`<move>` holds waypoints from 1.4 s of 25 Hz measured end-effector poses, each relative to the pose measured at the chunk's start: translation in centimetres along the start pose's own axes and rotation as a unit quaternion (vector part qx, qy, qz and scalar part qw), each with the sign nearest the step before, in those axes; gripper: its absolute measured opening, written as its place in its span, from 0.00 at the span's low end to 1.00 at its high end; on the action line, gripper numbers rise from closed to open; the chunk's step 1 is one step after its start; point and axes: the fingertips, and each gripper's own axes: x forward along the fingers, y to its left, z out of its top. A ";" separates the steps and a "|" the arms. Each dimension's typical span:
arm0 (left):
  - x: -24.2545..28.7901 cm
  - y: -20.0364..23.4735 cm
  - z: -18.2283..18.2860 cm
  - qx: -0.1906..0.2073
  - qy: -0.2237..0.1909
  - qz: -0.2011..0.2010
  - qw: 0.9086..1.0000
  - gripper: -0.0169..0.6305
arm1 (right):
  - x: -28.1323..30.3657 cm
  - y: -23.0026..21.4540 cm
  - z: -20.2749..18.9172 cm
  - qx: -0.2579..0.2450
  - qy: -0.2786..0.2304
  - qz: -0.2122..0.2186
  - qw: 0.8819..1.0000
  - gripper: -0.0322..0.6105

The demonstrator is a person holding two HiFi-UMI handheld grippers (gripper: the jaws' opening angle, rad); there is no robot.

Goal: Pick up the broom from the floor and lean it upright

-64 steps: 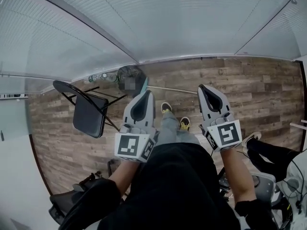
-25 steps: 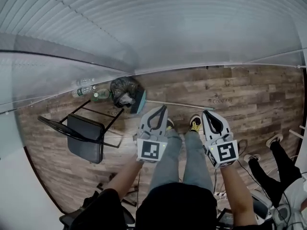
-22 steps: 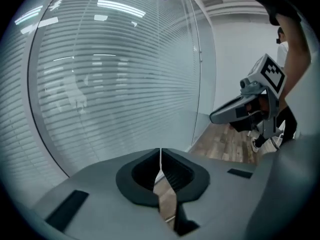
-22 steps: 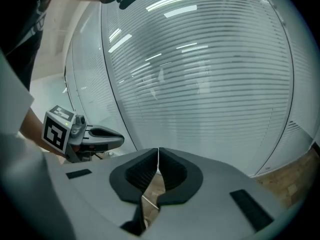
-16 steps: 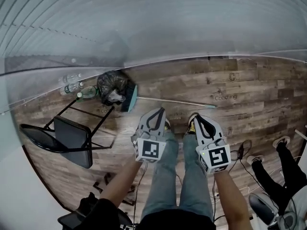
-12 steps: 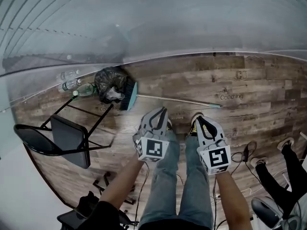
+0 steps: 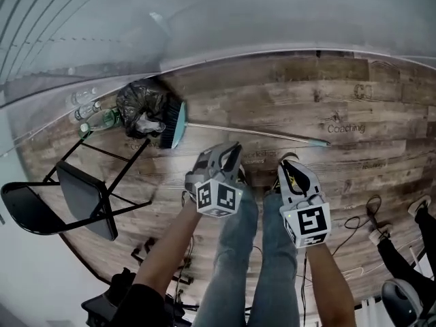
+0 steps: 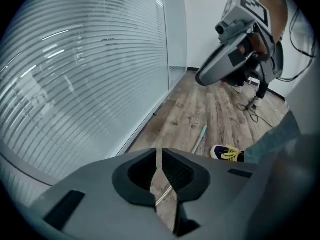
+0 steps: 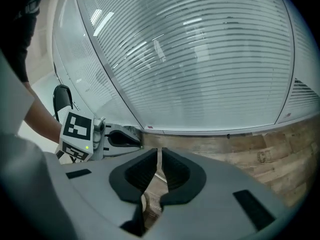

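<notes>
Both shut tight, gripping nothing: left gripper (image 7: 234,150), right gripper (image 7: 286,163); beyond their tips, lying flat on the floor (image 7: 354,101), the broom (image 7: 252,132).

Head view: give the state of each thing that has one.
Teal-headed broom with thin metal handle: lying flat on floor, untouched.
Black folding chair: unfolded, standing.
Plastic bottles: lying by the wall.
Left gripper: jaws shut, empty.
Right gripper: jaws shut, empty.
</notes>
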 end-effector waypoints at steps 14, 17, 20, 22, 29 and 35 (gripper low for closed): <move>19.4 -7.3 -14.3 0.043 0.083 -0.103 0.990 0.35 | 9.3 -6.4 -14.5 0.024 0.041 -0.014 0.999 0.08; 21.7 -8.1 -16.1 0.056 0.095 -0.115 0.987 0.36 | 10.6 -7.5 -16.3 0.030 0.037 -0.018 0.999 0.08; 23.4 -8.6 -17.3 0.070 0.103 -0.121 0.985 0.36 | 11.9 -8.3 -17.2 0.036 0.029 -0.020 0.999 0.08; 24.4 -8.8 -18.3 0.078 0.113 -0.121 0.983 0.36 | 12.7 -8.8 -17.5 0.042 0.022 -0.023 0.999 0.08; 26.7 -9.6 -19.8 0.090 0.133 -0.116 0.980 0.36 | 13.7 -10.0 -17.8 0.058 0.002 -0.035 0.998 0.08; 27.2 -10.2 -20.3 0.096 0.139 -0.125 0.978 0.35 | 14.1 -10.3 -18.8 0.073 0.005 -0.043 0.996 0.08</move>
